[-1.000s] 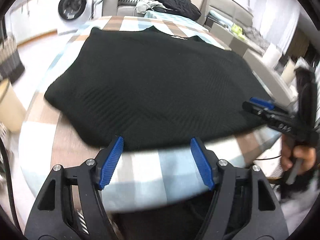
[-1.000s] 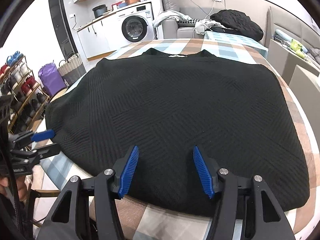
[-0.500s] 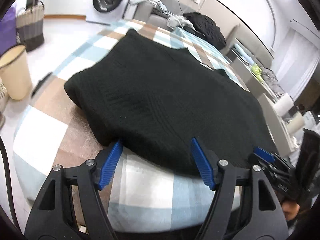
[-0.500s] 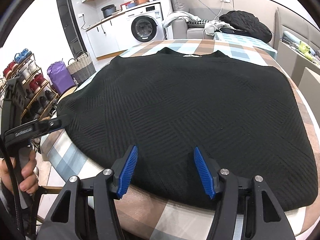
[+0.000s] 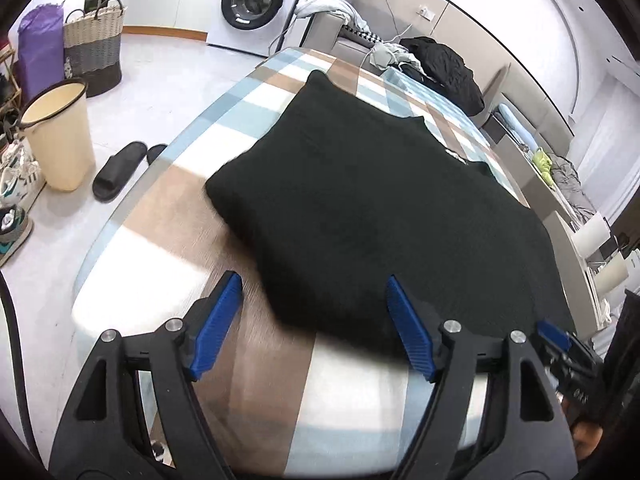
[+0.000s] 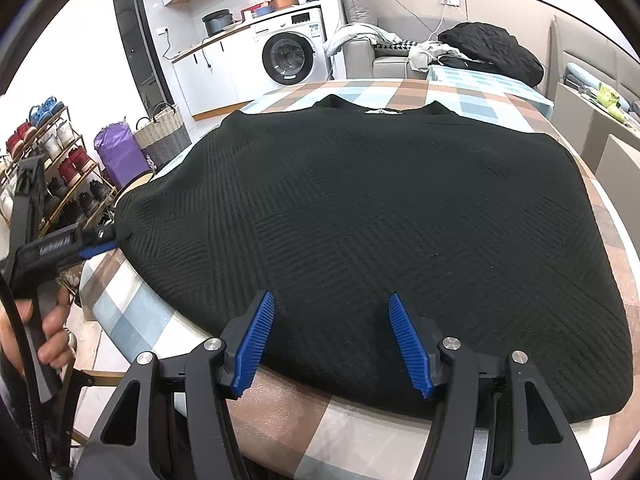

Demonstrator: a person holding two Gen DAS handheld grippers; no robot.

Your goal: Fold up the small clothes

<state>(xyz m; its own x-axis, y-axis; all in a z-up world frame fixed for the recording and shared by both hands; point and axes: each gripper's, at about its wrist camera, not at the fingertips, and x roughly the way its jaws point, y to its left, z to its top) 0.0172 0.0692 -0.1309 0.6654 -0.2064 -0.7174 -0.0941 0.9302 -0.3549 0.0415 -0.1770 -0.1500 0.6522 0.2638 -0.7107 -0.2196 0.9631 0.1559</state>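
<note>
1. Sweater (image 6: 380, 216) lies flat on counter (image 6: 132, 304).
2. Left gripper (image 5: 312, 324) opening, empty, at near left corner.
3. Right gripper (image 6: 332, 340) open, empty, over hem.
4. Pinch both hem corners evenly; lift together.

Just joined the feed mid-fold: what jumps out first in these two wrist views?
A large black knit sweater lies spread flat over most of the checked tablecloth, collar at the far edge. The right gripper sits open at its near hem, and the left gripper, jaws opening, is at its near left corner, gripping nothing. Behind stands a white washing machine.
</note>
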